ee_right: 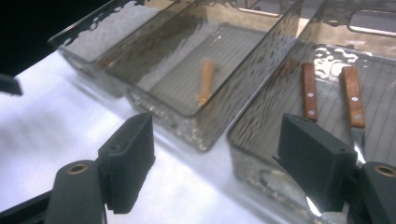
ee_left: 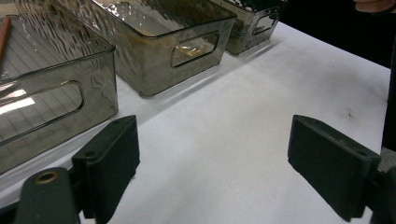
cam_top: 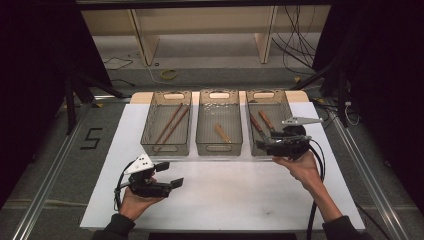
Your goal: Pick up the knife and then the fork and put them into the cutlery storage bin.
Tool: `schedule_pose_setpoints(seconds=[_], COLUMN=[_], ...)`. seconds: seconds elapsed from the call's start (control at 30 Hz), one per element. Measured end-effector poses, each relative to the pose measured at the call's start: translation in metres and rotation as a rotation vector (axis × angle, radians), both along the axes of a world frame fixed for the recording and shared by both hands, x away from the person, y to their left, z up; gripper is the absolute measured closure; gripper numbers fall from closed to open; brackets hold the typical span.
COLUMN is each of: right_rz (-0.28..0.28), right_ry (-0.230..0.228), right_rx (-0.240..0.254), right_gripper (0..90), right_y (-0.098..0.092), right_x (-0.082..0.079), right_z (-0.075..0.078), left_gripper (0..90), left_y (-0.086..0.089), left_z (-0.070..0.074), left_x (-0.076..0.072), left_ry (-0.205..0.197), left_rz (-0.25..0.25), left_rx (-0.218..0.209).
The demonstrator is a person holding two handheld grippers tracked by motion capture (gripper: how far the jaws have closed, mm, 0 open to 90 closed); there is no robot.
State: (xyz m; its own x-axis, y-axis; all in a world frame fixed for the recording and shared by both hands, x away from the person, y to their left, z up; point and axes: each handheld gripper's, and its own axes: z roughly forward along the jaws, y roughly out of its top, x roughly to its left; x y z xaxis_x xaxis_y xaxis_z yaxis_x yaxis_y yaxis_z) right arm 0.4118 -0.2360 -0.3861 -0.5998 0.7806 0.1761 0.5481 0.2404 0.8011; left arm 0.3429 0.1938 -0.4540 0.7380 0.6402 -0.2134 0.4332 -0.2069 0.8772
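- The right gripper [cam_top: 274, 145] is hovering at the near end of the right bin [cam_top: 252, 132], its fingers [ee_right: 128, 161] spread wide and released, with nothing between them.
- Two wooden-handled knives [ee_right: 352, 95] are lying inside that bin, just beyond the fingers (apart from them, not touched).
- The left gripper [cam_top: 170, 174] is resting low over the counter [cam_top: 225, 192], well short of the left bin [cam_top: 150, 130]; its fingers [ee_left: 109, 163] are standing open and empty.
- The left bin is holding chopsticks [cam_top: 170, 124], and the middle bin [cam_top: 200, 131] is holding a short wooden stick [cam_top: 222, 133].
- A white sheet is covering the counter; cables are trailing over the floor behind.
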Motion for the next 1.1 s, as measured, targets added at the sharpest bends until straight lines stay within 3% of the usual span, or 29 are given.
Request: schedule_pose_setpoints(seconds=[0.8, 0.93, 1.1], right_rz=[0.064, 0.064, 0.075], right_ry=[-0.086, -0.087, -0.108], right_rx=[0.081, 0.115, 0.124], right_gripper=[25.1, 24.4, 23.9], right_y=[-0.007, -0.01, -0.006], right_x=[-0.079, -0.088, -0.095], right_z=[-0.033, -0.04, -0.044], left_gripper=[16.1, 16.0, 16.0], left_y=[0.001, 0.0, 0.001], left_z=[0.0, 0.0, 0.0], left_x=[-0.004, -0.006, -0.009], left_ry=[0.016, 0.017, 0.016], left_rz=[-0.01, -0.013, -0.019], left_rx=[-0.021, -0.024, -0.027])
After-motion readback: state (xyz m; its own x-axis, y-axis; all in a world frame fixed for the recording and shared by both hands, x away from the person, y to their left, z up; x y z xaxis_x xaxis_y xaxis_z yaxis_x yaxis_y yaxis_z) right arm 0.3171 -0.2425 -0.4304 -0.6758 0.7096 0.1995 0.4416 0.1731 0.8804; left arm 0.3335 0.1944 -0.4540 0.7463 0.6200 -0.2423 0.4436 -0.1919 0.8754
